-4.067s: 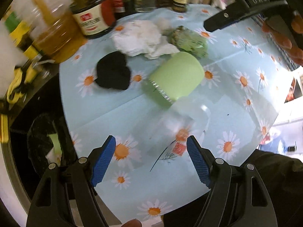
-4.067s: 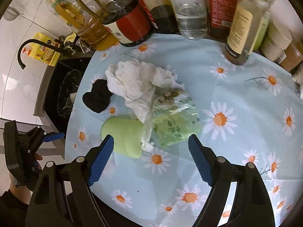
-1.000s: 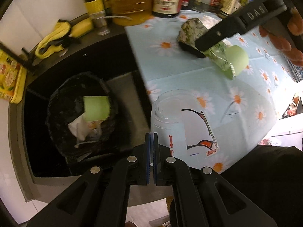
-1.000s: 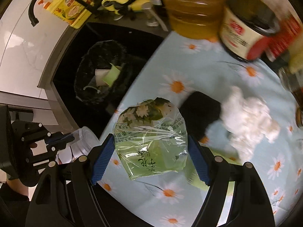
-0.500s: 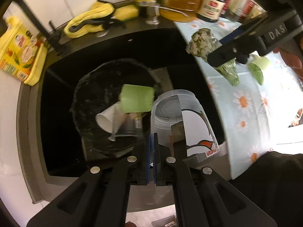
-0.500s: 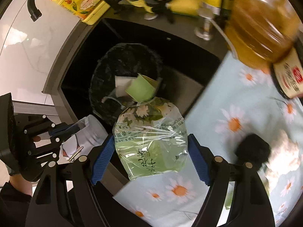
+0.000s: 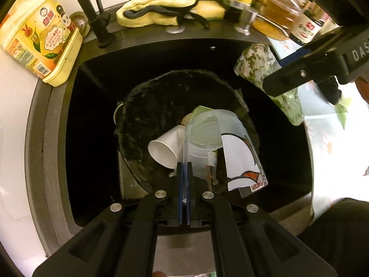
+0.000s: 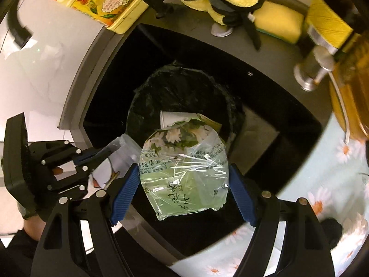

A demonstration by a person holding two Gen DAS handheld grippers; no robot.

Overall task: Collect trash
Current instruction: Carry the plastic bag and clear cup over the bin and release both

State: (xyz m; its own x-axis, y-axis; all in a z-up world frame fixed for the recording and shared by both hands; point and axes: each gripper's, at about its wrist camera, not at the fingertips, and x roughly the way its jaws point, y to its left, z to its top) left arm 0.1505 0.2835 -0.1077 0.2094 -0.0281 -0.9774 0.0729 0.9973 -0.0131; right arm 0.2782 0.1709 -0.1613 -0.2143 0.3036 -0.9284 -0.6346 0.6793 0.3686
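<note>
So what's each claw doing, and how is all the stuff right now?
Left claw: shut on the clear plastic cup, above the bin.
Right claw: shut on the green plastic bag.
Trash bin: open, black-lined, trash inside.
White paper cup: on its side in the bin.
Yellow cloth: crumpled behind the sink.

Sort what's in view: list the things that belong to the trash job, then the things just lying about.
Job: clear cup in left gripper; green bag in right gripper; bin; white cup.

Lying about: detergent bottle, yellow cloth, sponge, oil bottle.
</note>
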